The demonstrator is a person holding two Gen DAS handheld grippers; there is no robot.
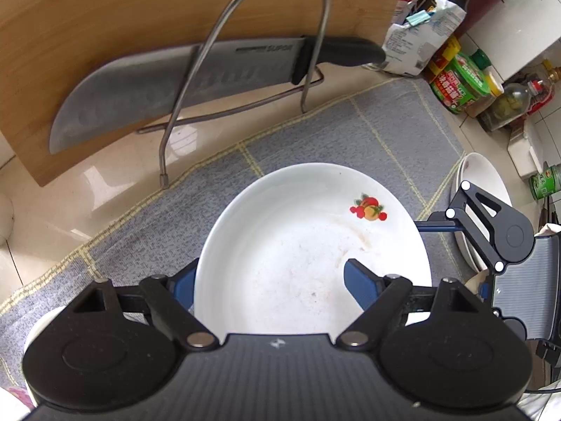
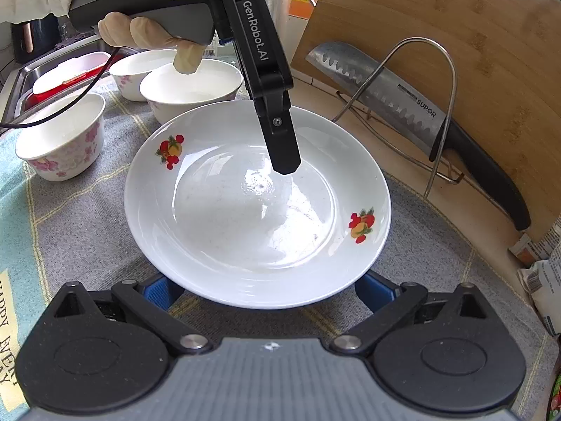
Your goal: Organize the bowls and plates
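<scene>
The left gripper's fingers are straddling the white plate's rim, one finger above and one below, though contact is unclear. The right gripper's fingers are spreading wide beneath its near edge. The plate is sitting on the grey cloth covering the desk, floral bowls beside it, a knife in the rack behind.

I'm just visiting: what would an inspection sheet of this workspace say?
Surface: grey checked cloth on a pale counter.
Job's things: white plate; three floral bowls; stacked plates.
Clutter: knife in wire rack against cutting board.
Grippers: left gripper open, one finger over the plate, one behind it; right gripper open at its near rim.
Cables: black cable beside the bowls.
Surroundings: seasoning bottles, sink.
</scene>
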